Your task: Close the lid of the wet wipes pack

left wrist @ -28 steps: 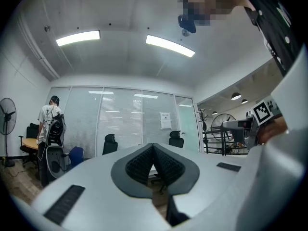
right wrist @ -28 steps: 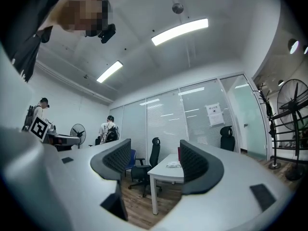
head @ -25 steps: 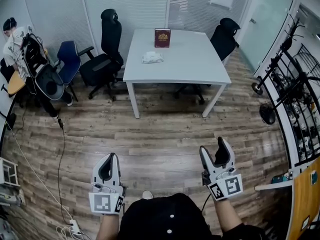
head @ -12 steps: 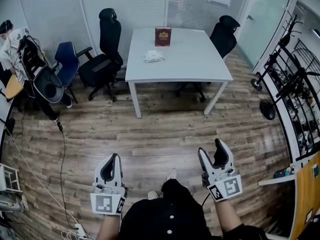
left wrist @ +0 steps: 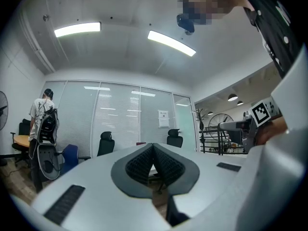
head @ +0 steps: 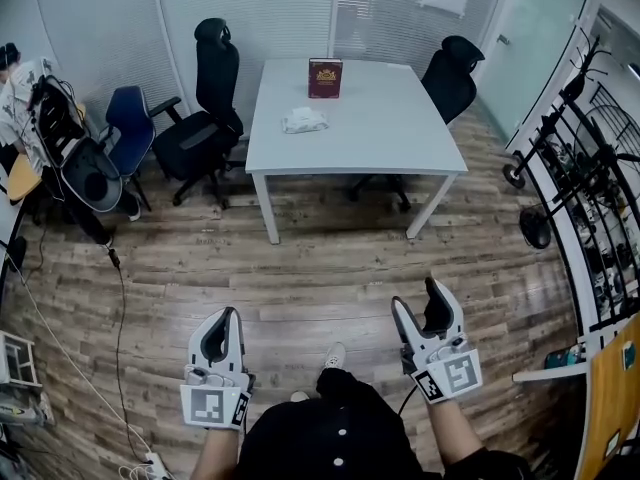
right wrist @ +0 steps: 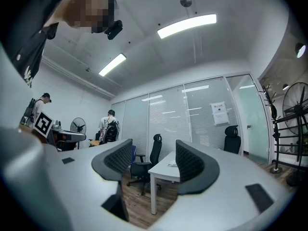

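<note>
Head view is showing the wet wipes pack [head: 304, 120] lying on the white table [head: 385, 133], well ahead of both grippers and roughly between the lines along which they are pointing; a dark red book [head: 325, 76] is standing upright farther back on the same tabletop, apart from the pack. Whether the pack's lid is up or down is too small to make out in any view. Right gripper view is catching the pack only as a pale patch on the table edge, far beyond the gap between its jaws and close to the right-hand pad. Left gripper view is not giving the pack at all, since its own closed jaws are covering most of the table and only a sliver of the book is peeking over them. The left gripper [head: 222, 318] is being held with its pads pressed together on nothing. The right gripper [head: 418, 298] has just been closing a little, yet its jaws are standing wide apart with nothing between them. A black office chair [head: 205, 118] is sitting ahead and to the left of the left gripper, beside a blue chair [head: 128, 126]. A standing person [left wrist: 42, 110] is showing fully only in the left gripper view; the head view is cutting that figure off at its left edge.
</note>
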### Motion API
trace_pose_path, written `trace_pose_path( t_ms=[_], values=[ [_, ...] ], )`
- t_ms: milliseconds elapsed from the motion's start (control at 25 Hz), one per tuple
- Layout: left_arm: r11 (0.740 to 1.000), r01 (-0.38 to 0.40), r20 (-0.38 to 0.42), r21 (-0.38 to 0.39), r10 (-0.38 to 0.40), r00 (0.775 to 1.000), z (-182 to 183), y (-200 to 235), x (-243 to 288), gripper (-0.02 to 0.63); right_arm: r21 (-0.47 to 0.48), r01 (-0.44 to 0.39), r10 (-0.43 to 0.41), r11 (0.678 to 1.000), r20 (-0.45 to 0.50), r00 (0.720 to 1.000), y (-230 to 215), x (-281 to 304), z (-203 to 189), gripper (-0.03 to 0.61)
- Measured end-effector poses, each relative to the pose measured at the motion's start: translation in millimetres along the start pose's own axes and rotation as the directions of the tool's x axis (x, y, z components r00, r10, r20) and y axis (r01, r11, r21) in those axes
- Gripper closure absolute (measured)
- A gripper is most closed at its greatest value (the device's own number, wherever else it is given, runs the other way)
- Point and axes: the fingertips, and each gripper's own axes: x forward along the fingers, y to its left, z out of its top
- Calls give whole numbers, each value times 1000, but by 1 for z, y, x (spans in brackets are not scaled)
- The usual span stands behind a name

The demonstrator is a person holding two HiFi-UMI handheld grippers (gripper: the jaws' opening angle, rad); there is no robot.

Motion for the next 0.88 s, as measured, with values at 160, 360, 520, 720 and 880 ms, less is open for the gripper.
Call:
trace_pose_path(
  t_ms=[160, 360, 520, 720, 880],
  values=[
    [1000, -11, -4, -6, 11, 1000, -1, 3, 22, 598, 4, -3, 3, 1000, -15, 1000, -15, 19, -3, 284],
    [1000, -16, -12, -4, 16, 1000, -7, 4, 49, 599, 12, -18, 18, 1000, -23, 1000, -33, 40, -11, 287],
    [1000, -25, -14, -3, 25, 1000, -7, 6, 75, 598, 17, -34, 34, 999, -25, 999, -50, 63, -14, 290],
    [999, -34, -10, 4, 34, 999, -7, 2, 109, 599, 20, -43, 43, 999, -2, 999, -75, 87, -12, 314],
    [999, -44, -5, 9, 44, 999, -5, -3, 132, 599, 17, -55, 56, 998, -8, 998, -96, 101, -14, 314]
  ],
)
